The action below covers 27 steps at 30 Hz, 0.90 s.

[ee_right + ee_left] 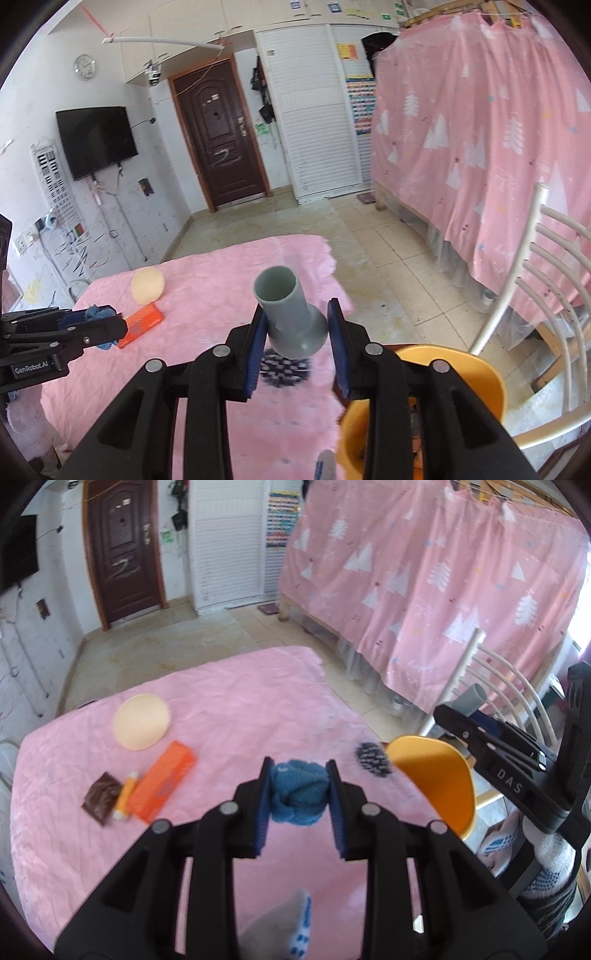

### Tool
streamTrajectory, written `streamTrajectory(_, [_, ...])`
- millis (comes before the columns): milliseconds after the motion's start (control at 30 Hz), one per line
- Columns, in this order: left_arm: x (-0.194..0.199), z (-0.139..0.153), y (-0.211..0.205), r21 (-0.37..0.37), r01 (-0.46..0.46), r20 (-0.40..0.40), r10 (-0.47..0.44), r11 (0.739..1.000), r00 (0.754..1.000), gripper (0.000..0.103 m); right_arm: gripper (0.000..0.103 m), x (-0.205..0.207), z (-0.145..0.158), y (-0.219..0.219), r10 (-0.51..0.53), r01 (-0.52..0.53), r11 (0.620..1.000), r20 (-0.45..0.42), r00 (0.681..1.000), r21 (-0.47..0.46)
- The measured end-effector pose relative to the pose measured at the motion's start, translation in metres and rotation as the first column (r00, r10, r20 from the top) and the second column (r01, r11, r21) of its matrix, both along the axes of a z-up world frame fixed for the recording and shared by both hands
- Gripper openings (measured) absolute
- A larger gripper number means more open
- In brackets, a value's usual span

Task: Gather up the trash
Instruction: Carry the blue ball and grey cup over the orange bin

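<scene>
Over quilted pink table [221, 686], knitted blue ball [297, 794], smooth grey flared pipe [286, 314]

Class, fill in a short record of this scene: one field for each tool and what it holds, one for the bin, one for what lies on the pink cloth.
left tool: shut on blue cloth ball
right tool: shut on grey pipe piece, open end up
bin: orange, at the table's right edge, below the right tool
pink cloth: covers the table
on the cloth: round beige pad, orange box, brown packet, small orange tube, black-and-white spotted item
</scene>
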State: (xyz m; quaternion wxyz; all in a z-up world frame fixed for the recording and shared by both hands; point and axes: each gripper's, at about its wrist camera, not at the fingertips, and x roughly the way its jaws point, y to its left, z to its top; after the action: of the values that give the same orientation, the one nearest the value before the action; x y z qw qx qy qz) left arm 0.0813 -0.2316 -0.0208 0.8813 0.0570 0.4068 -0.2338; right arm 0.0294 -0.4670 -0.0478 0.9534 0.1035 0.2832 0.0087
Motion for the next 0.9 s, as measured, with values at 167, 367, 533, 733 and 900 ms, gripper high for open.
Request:
streamTrajectory(167, [-0.010,0.003,-0.051,0.022,0.116,-0.008,-0.116,0.993,0.993,0.026,0.022,-0.013,-0.003,-0.039,-0.072,0.072,0.997,0.011,0.997,0.019])
streamTrajectory(367, [-0.022,0.004,-0.109,0.017,0.275,-0.008,-0.275,0.961,0.961,0.026,0.022,-0.029,-0.008,-0.077,-0.143,0.142,0.989,0.026,0.989,0.048])
streamTrajectory(533, [-0.030,-0.002,-0.151,0.005,0.370,-0.020,-0.370,0.929,0.929,0.026,0.022,-0.046,-0.015,-0.114,-0.216,0.212,0.973,0.037,0.976,0.092])
streamTrajectory(733, [-0.031,-0.011,-0.194,0.027,0.421,-0.025,-0.421,0.906,0.907,0.030,0.022,-0.058,-0.022,-0.146,-0.269,0.260,0.954,0.042,0.962,0.151])
streamTrajectory(900, [-0.031,-0.014,-0.210,0.030,0.428,-0.041,-0.426,0.903,0.904,0.052,0.022,-0.058,-0.026,-0.156,-0.267,0.257,0.952,0.038,0.963,0.165])
